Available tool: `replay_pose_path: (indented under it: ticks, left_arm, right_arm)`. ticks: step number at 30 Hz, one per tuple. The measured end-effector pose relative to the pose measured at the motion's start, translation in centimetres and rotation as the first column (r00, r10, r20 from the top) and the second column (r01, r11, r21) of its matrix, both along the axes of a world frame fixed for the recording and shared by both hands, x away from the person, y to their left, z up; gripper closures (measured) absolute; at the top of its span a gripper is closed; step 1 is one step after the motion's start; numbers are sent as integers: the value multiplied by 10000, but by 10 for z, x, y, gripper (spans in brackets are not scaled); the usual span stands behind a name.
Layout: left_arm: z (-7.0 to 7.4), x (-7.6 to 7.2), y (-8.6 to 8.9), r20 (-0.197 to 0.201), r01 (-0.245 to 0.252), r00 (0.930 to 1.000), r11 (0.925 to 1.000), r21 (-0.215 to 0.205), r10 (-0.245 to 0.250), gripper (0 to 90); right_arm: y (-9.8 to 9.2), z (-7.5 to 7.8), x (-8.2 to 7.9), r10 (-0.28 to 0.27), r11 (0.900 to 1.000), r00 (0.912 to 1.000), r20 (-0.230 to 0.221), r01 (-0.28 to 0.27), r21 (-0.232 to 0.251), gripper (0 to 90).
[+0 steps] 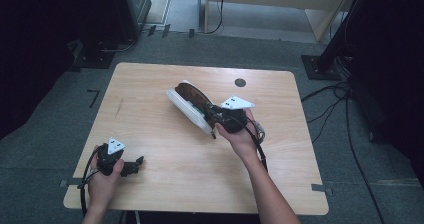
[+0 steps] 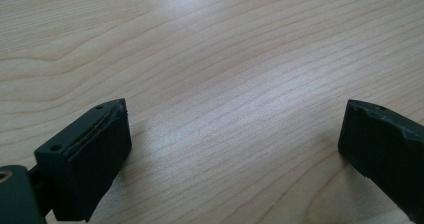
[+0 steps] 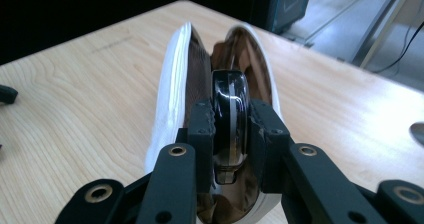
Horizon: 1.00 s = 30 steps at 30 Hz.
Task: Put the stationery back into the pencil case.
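An open case (image 1: 186, 103), white outside and brown inside, lies tilted near the middle of the wooden table (image 1: 165, 179). My right gripper (image 1: 214, 118) is at its near end, shut on a dark glossy item that looks like folded glasses. In the right gripper view the gripper (image 3: 231, 134) pinches the folded glasses (image 3: 230, 91) edge-on between the case's two halves (image 3: 172, 79). My left gripper (image 1: 134, 165) rests low at the table's front left, open with nothing in it. In the left gripper view its fingers (image 2: 90, 159) stand wide apart over bare wood.
A small dark round hole (image 1: 240, 82) sits in the table top behind the case. Cables (image 1: 345, 109) and a black stand base (image 1: 320, 66) lie on the grey floor to the right. Dark equipment (image 1: 132, 6) stands beyond the far left corner.
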<state>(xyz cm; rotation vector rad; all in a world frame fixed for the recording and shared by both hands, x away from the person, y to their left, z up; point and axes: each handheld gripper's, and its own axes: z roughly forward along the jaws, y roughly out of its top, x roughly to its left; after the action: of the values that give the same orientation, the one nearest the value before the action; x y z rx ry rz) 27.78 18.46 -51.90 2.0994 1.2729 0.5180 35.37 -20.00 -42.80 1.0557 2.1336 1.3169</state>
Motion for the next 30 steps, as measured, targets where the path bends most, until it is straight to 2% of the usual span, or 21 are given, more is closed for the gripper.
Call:
replay_pose_path:
  ticks: [9, 14, 23, 30]
  left_arm:
    - [0, 0, 0, -10, 93, 10000, 10000, -5, -93, 7]
    - [0, 0, 0, -3, 123, 9999, 9999, 3, -123, 8]
    - [0, 0, -1, 4, 214, 9998, 9998, 6, -214, 8]
    - [0, 0, -1, -4, 233, 9997, 9997, 14, -233, 8]
  right_arm:
    - [7, -11, 9, -71, 9989, 9990, -444, 51, -463, 740]
    - [11, -17, 15, -56, 9984, 9971, -752, 14, -557, 739]
    - [20, -27, 25, -214, 9972, 9961, -858, 150, -738, 739]
    - [31, -26, 32, -466, 9949, 9945, -933, 378, -940, 739]
